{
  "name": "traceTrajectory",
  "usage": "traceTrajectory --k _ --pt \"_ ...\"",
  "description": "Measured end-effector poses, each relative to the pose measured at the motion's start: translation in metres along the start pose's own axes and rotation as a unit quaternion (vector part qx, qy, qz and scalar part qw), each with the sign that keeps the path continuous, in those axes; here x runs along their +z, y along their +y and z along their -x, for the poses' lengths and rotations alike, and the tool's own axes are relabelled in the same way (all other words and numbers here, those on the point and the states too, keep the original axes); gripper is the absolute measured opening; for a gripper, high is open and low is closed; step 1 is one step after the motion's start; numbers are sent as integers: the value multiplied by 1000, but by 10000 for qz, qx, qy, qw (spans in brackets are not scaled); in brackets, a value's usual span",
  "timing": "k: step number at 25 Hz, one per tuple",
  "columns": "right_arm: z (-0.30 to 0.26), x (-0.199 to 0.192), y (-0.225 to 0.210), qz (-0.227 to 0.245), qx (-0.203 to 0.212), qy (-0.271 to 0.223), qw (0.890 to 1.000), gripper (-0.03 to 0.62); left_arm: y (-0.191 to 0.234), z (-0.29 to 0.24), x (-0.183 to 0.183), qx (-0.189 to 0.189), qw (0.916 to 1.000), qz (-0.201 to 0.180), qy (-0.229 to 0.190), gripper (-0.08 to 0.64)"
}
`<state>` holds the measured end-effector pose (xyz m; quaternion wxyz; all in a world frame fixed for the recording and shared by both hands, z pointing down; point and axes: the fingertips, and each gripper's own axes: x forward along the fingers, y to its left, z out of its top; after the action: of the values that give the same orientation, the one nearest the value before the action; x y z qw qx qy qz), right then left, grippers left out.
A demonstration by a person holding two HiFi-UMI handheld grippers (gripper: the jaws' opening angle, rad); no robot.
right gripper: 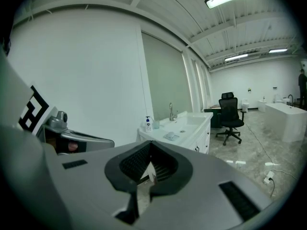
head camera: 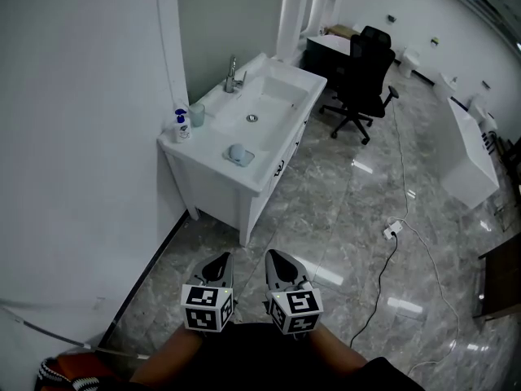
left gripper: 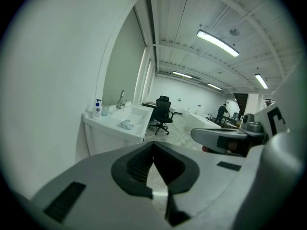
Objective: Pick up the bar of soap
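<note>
Vanity top (head camera: 213,137): soap (head camera: 237,151) in dish (head camera: 247,160), pump bottle (head camera: 182,125), cup (head camera: 197,115).

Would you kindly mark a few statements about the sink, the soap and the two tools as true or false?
1. The bar of soap rests on the sink counter. True.
2. The right tool grips the soap. False: it is shut, empty and well short of the sink.
3. A pump bottle stands on the counter by the wall. True.
4. The office chair is white. False: it is black.
5. The left tool has its jaws wide apart. False: they are together with nothing between them.
</note>
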<state>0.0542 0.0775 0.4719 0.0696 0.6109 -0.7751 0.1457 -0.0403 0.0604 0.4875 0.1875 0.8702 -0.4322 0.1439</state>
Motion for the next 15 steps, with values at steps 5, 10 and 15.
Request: traceTrajectory --k 5,10,15 --pt "-36 9 5 -65 0 -42 10000 6 32 -19 11 -34 10000 35 -2 9" --pt "-61 13 11 -115 -25 -55 9999 6 56 -32 19 -76 10000 -2 3 9" --pt "-72 13 18 -251 -32 -5 9997 6 69 -41 18 -141 9999 23 85 9"
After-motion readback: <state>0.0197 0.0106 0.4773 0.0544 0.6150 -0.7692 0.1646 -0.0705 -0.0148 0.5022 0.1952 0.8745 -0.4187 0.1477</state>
